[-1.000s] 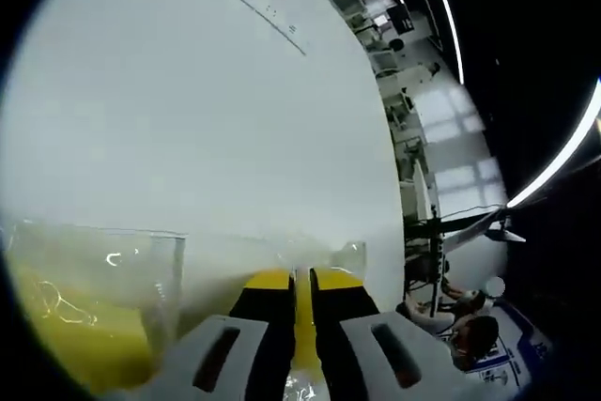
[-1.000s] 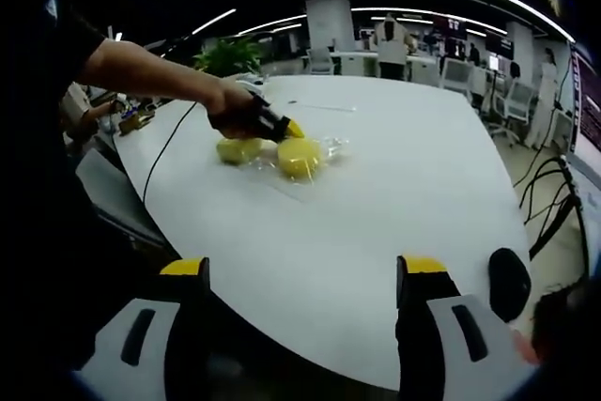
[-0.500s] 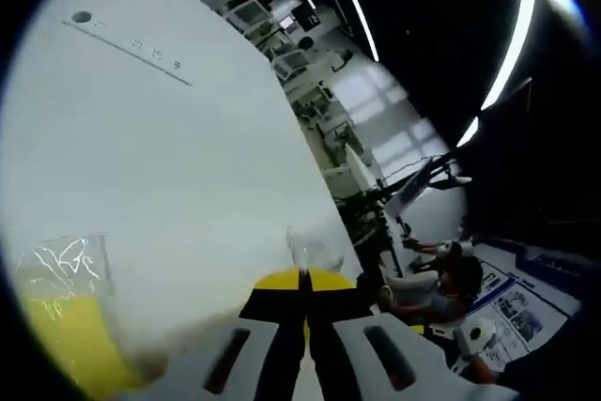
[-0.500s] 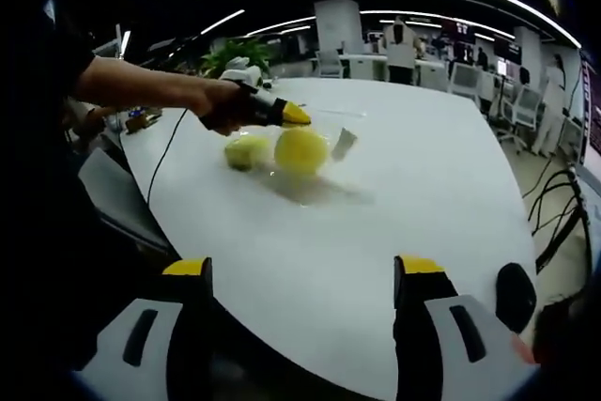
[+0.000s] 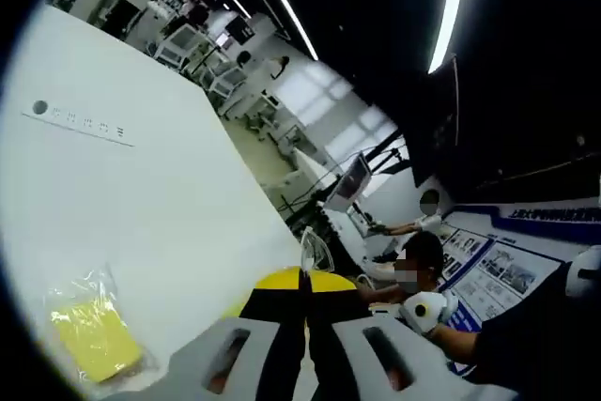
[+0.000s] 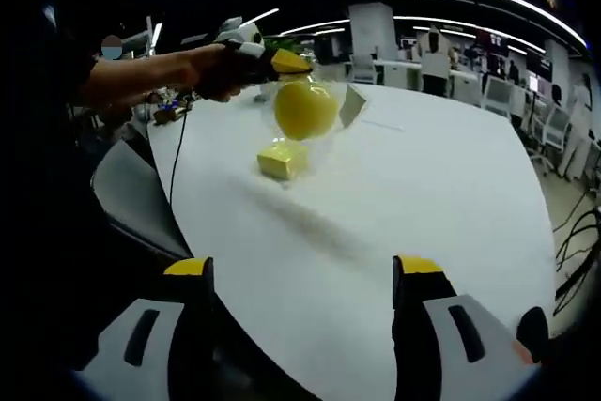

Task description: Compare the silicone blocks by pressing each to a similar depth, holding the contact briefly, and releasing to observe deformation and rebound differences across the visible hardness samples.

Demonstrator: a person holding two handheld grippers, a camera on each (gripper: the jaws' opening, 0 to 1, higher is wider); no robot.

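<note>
My left gripper (image 5: pixel 302 281) is shut, its yellow-tipped jaws pinching the edge of a clear bag (image 5: pixel 314 249). In the right gripper view a hand holds that left gripper (image 6: pixel 291 63) above the white table (image 6: pixel 423 194), and a rounded yellow silicone block (image 6: pixel 302 108) hangs from it in the bag, clear of the surface. A second yellow block (image 6: pixel 284 160) lies flat on the table just below; it lies in clear wrap as the second block (image 5: pixel 94 340) in the left gripper view. My right gripper (image 6: pixel 302 274) stands open near the table's close edge, nothing between its jaws.
A grey chair (image 6: pixel 131 199) sits by the table's left edge. A thin strip with small marks (image 5: pixel 80 122) lies far across the table. Desks, chairs and seated people fill the office behind. A dark rounded object (image 6: pixel 532 328) rests at the table's lower right.
The left gripper has risen from the table, lifting the bagged round block into the air. The flat block stayed on the table. The right gripper's jaws remain apart.
</note>
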